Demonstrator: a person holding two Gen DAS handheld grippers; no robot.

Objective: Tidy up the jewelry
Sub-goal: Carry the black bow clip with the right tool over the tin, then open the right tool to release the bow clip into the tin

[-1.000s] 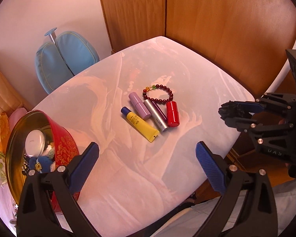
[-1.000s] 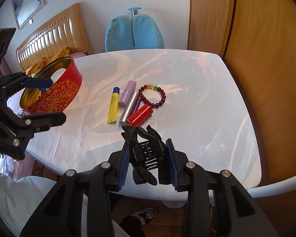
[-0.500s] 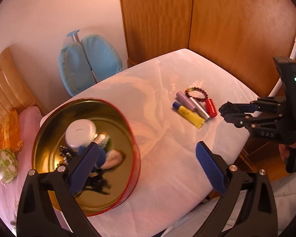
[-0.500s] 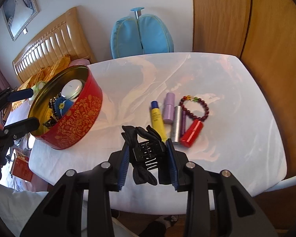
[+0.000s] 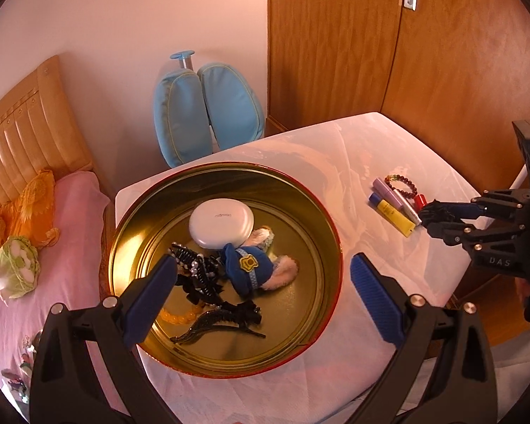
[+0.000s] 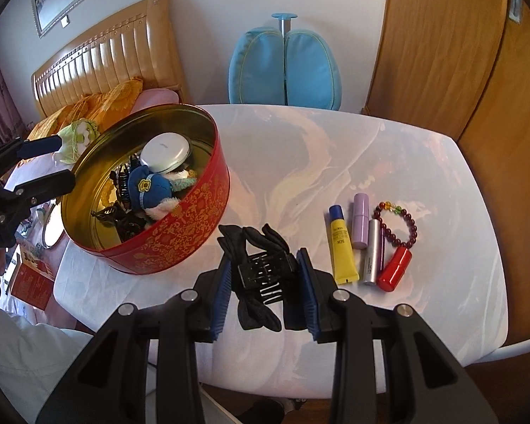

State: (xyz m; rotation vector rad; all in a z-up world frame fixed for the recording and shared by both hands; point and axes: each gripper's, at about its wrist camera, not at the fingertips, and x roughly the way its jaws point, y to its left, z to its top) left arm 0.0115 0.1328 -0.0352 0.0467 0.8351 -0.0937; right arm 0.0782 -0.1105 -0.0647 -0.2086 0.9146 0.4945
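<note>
1. Right gripper (image 6: 265, 279): blue pads pressed on a black hair claw (image 6: 261, 272), bow trim sticking out past the fingertips.
2. Red tin (image 6: 180, 233), open, up-left of the claw, on the white table (image 6: 300, 162). Inside: white round case (image 6: 164, 150), blue plush (image 6: 148, 189), dark clips.
3. Right of the claw, in a row: yellow tube (image 6: 342, 243), lilac tube (image 6: 360, 224), silver tube (image 6: 371, 252), red tube (image 6: 395, 268), bead bracelet (image 6: 402, 222).
4. Left gripper (image 6: 49, 162) far left of the claw, by the tin's rim, jaws apart.

tin (image 6: 180, 247) on table (image 6: 300, 162), left part | in tin: compact (image 6: 164, 155) at back, plush toy (image 6: 152, 190) and hair clips (image 5: 201, 275) before it | tubes (image 6: 367, 243) in row right of tin, bracelet (image 6: 397, 224) behind-right | chair (image 6: 284, 67) behind table | bed (image 5: 53, 233) left
</note>
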